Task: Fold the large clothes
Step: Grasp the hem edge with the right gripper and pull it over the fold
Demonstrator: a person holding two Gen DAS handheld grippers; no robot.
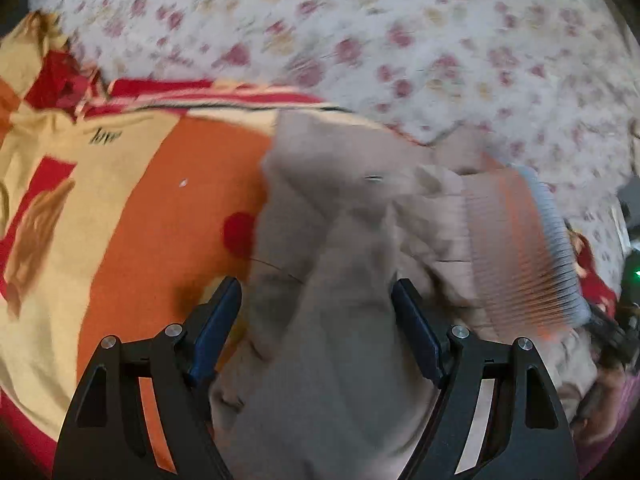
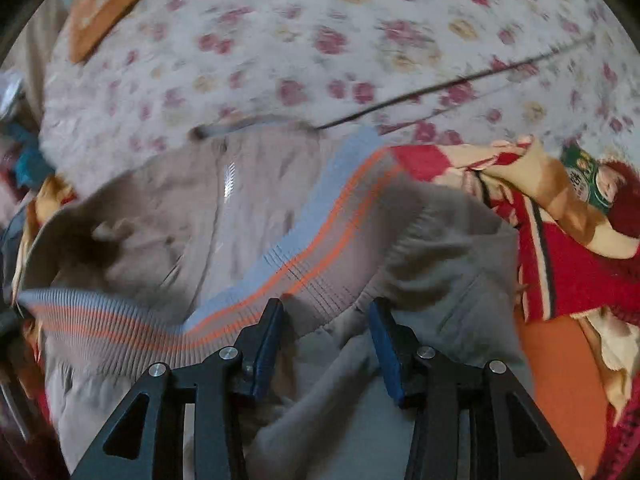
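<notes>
- In the left wrist view, the jacket (image 1: pixel 340 260) lies on a blanket (image 1: pixel 132 208), which spreads out to its left.
- The jacket's ribbed hem (image 1: pixel 520 248) lies on its right side.
- A floral sheet (image 1: pixel 360 40) lies on the far side of both.
- The left gripper (image 1: pixel 316 308) is above the jacket's near part.
- In the right wrist view, the right gripper (image 2: pixel 326 320) is at the near edge of the hem.
</notes>
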